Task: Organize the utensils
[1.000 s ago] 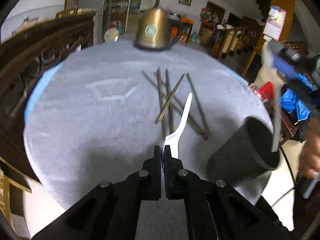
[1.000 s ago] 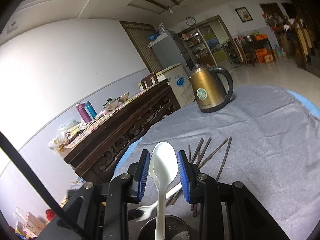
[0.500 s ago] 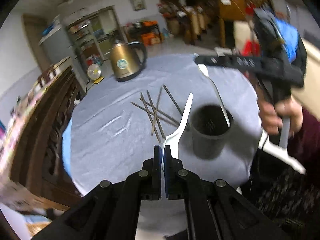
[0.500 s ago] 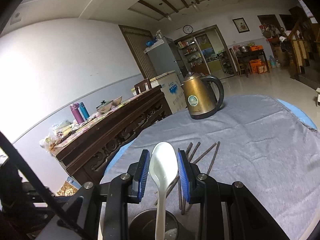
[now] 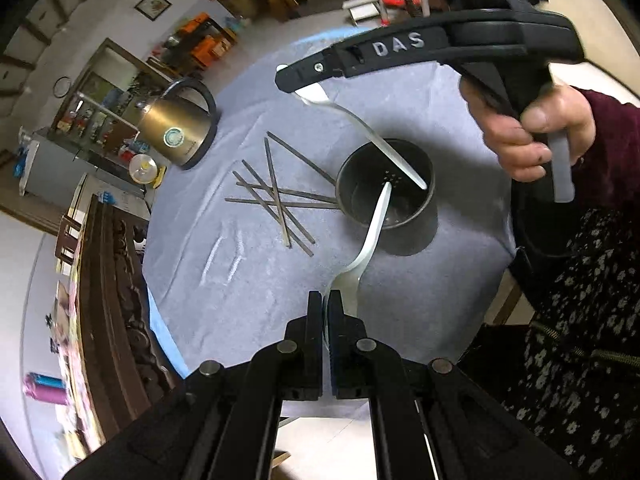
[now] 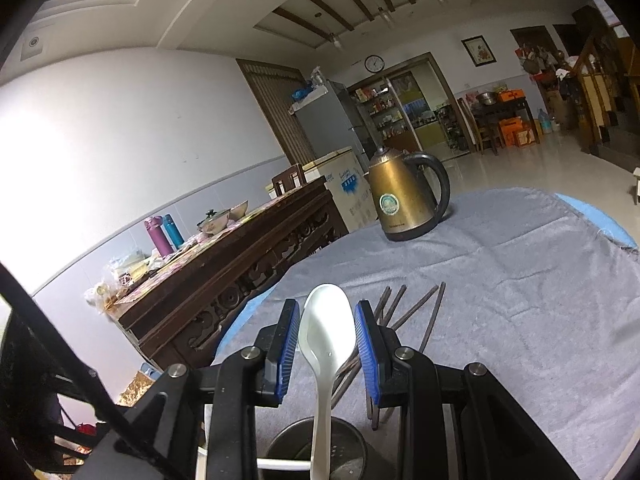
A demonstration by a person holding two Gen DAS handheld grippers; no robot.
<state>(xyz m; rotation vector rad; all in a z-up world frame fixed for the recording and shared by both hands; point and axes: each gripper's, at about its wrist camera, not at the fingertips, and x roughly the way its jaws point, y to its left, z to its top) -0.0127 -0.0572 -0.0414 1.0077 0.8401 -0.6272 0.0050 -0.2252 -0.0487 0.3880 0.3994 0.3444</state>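
Left spoon [image 5: 370,236] now over cup [image 5: 386,196], kettle [image 6: 404,196] visible

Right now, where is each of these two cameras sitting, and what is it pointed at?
Left wrist: on the left gripper, above the table, looking down at the cup; the right hand shows.
Right wrist: on the right gripper, low, facing the kettle and room; only its fingers show.
Shared: cup, chopsticks, kettle, both white spoons.

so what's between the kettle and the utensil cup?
Left wrist view: the loose pile of chopsticks on the grey cloth, between the kettle and the utensil cup.
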